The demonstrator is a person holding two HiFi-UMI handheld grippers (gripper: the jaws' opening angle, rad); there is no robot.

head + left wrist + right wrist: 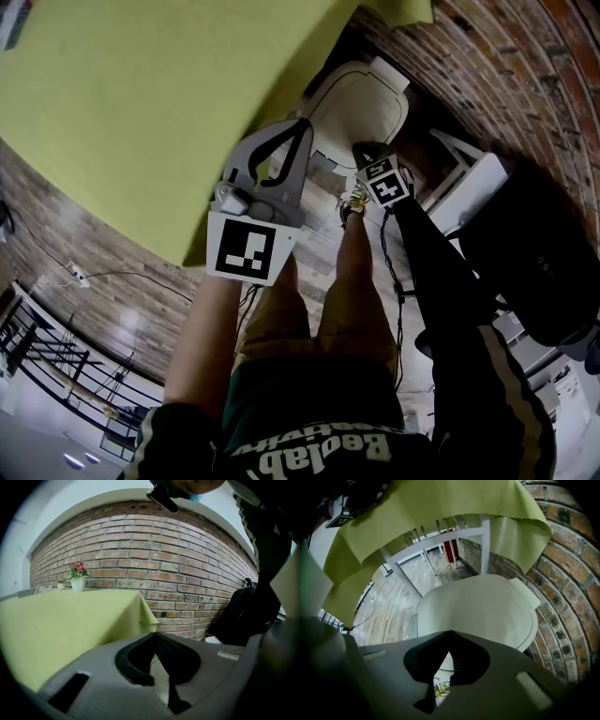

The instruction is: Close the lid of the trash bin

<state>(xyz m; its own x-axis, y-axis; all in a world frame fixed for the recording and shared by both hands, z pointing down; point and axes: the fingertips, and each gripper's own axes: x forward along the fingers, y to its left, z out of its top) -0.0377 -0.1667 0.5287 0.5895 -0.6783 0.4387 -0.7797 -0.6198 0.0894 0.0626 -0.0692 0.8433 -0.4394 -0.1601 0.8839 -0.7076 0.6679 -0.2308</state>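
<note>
Brickwork backs the scene, with the table under its yellow-green cloth standing just beside it. The trash bin sits on the wood floor between the two, close to the wall.

Its white lid appears raised, hinge side toward the bricks. In the right gripper view, yellowish litter shows below the lid's front edge, so by my reading the closing is not yet done.

The right gripper is down at the lid. Its fingers are drawn together at the tips and hold nothing, and I cannot tell whether they touch the lid's face.

The left gripper hangs higher near the table edge. Its fingers are likewise closed and empty, and it takes no part.

What is left is to press the lid down flat.
</note>
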